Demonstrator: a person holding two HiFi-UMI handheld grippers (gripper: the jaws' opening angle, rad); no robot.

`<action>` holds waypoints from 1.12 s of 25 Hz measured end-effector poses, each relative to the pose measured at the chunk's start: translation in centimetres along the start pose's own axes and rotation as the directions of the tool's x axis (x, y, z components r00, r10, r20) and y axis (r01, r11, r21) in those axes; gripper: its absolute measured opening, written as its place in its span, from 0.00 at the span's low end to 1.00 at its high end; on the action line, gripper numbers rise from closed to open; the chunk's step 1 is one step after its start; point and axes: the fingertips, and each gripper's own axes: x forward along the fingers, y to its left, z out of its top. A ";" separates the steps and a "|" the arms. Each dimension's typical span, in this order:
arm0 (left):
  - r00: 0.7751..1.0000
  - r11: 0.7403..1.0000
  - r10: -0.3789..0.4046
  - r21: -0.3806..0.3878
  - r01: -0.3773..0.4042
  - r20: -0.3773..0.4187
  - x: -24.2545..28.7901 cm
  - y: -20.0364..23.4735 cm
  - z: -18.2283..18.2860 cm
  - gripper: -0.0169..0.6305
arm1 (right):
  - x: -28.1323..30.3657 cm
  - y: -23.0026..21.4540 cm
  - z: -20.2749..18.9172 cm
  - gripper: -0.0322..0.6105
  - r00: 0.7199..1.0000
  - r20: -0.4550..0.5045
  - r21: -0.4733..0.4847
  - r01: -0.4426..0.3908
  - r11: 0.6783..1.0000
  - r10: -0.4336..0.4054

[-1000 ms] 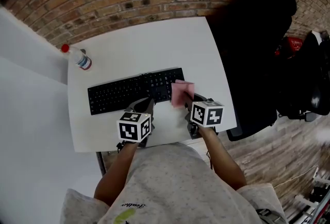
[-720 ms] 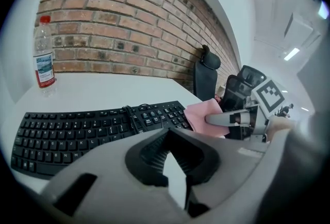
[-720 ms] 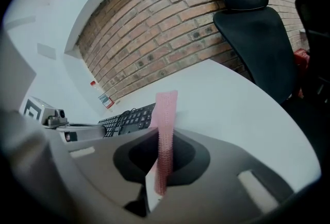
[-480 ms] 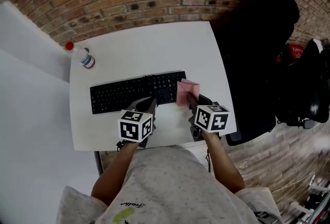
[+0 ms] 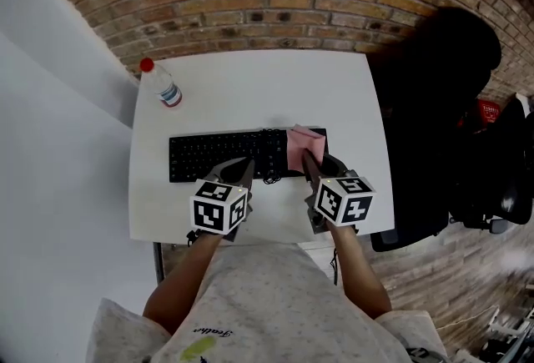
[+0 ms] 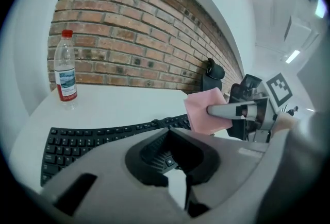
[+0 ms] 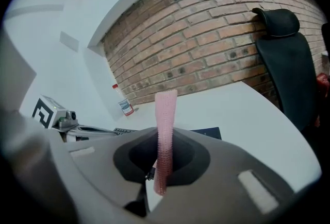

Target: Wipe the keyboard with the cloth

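Note:
The black keyboard (image 5: 225, 154) lies across the white table (image 5: 250, 86). My right gripper (image 5: 309, 159) is shut on a pink cloth (image 5: 304, 144), which stands upright between its jaws (image 7: 166, 109) over the keyboard's right end (image 7: 206, 133). My left gripper (image 5: 244, 169) hovers at the keyboard's front edge, left of the cloth, with its jaws together and nothing in them. The left gripper view shows the keys (image 6: 93, 138) just ahead, and the cloth (image 6: 201, 115) pinched by the right gripper's finger (image 6: 232, 110).
A clear water bottle with a red cap (image 5: 160, 84) stands at the table's far left corner, behind the keyboard. A black office chair (image 5: 434, 103) sits against the table's right side. A brick wall runs behind the table.
The right gripper has carried the cloth slightly left, from the keyboard's right edge onto its right end. The head camera has shifted. The left gripper stays at the front edge.

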 end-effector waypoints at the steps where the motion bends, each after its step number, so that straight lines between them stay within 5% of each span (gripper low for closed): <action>1: 1.000 1.000 0.001 0.000 -0.001 0.009 -0.4 0.4 0.2 0.02 | 0.3 0.7 0.1 0.09 1.000 0.002 -0.007 -0.006 1.000 0.006; 15: 0.994 0.999 0.032 -0.022 -0.030 0.107 -4.6 4.6 2.5 0.02 | 1.8 7.9 2.7 0.08 0.996 0.087 -0.217 -0.018 0.976 0.037; 28: 0.993 0.999 0.016 -0.043 -0.011 0.114 -4.7 4.5 2.3 0.02 | 1.4 8.1 2.5 0.08 0.996 0.081 -0.230 -0.019 0.973 0.039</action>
